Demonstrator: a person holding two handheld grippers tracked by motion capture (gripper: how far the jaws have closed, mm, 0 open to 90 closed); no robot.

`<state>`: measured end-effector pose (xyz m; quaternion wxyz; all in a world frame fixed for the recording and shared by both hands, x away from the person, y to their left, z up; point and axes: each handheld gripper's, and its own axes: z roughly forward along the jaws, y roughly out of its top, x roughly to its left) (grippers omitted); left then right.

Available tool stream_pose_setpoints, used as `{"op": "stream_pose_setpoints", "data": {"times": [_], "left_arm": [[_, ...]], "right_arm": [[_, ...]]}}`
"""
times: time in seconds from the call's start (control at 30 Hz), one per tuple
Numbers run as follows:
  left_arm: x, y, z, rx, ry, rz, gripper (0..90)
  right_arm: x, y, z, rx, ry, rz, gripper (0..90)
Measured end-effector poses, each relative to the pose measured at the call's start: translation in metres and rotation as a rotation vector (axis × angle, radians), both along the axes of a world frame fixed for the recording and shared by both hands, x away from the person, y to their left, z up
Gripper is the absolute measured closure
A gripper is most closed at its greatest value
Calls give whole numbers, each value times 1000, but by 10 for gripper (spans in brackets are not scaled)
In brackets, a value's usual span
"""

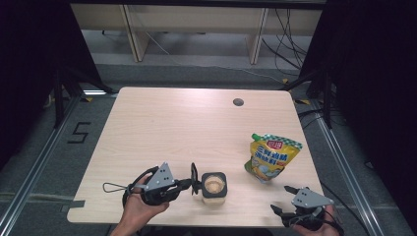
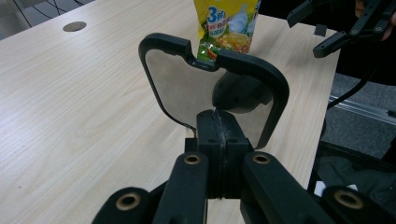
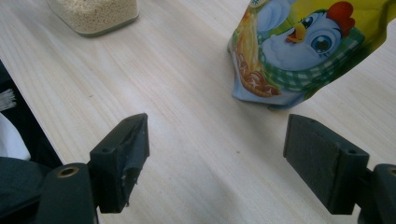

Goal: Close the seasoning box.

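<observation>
Left tool (image 1: 193,185) – jaws pressed together on edge of clear lid (image 2: 210,93) with black frame, lid held upright just left of open container (image 1: 214,187). Container of pale granules at front centre of surface (image 1: 162,123). Yellow pouch (image 1: 271,157) lying right of container. Right tool (image 1: 282,200) at front right edge – jaws wide apart, nothing gripped.

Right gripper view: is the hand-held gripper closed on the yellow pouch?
No. The right hand-held gripper has its jaws wide apart over bare table, and the yellow pouch stands beyond them, untouched.
</observation>
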<state>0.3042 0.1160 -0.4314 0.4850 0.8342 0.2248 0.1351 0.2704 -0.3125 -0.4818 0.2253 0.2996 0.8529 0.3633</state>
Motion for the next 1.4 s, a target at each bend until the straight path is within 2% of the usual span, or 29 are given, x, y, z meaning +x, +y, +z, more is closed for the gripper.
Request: {"op": "stream_pose_setpoints", "data": {"times": [0.13, 0.2, 0.3, 0.43, 0.57, 0.7, 0.73, 0.77, 0.83, 0.9, 0.97, 1.03, 1.13, 1.17, 1.27, 1.3, 1.37, 1.4], "left_arm": [[2, -3, 2, 11, -16, 0, 888], [3, -4, 3, 6, -4, 4, 888], [6, -7, 4, 7, -19, -13, 885], [7, -15, 2, 9, 0, -22, 882], [9, -24, -1, 30, -1, -46, 878], [10, -33, -4, 31, 6, -51, 875], [12, -33, -4, 40, -1, -70, 875], [11, -35, -5, 34, 9, -55, 875], [12, -37, -6, 50, 9, -66, 875], [13, -40, -8, 39, 22, -61, 874], [13, -42, -10, 56, 30, -66, 874], [15, -44, -13, 52, 23, -73, 874], [15, -46, -13, 49, 34, -70, 874], [15, -45, -13, 56, 32, -70, 874], [16, -46, -12, 50, 27, -74, 860], [15, -46, -13, 39, 44, -62, 844], [16, -44, -12, 23, 43, -75, 797], [15, -44, -11, 13, 64, -66, 763]], "right_arm": [[0, 1, 0, 0, 2, -2, 236], [0, 1, 0, 0, 0, -2, 236], [0, 0, 0, -1, 1, -2, 236], [0, 0, 0, 1, 0, -3, 236], [0, 1, 0, -2, -3, 1, 236], [0, 0, 0, -3, -6, 6, 236], [0, 1, 0, -7, 0, 6, 236], [0, 1, 0, -4, 1, 4, 236], [0, 1, 0, -4, 2, 4, 236], [0, 1, 0, -5, 2, 4, 236], [0, 1, -1, -10, -2, 5, 236], [0, 1, -1, -7, 0, 5, 236], [0, 1, -1, -10, -1, 7, 236], [-1, 2, -1, -1, 12, -4, 236], [0, 2, -1, -5, 1, 7, 235], [0, 2, -1, -5, 2, 7, 235], [0, 2, -1, -5, 1, 8, 235], [0, 2, -1, -5, -1, 8, 236]]}}
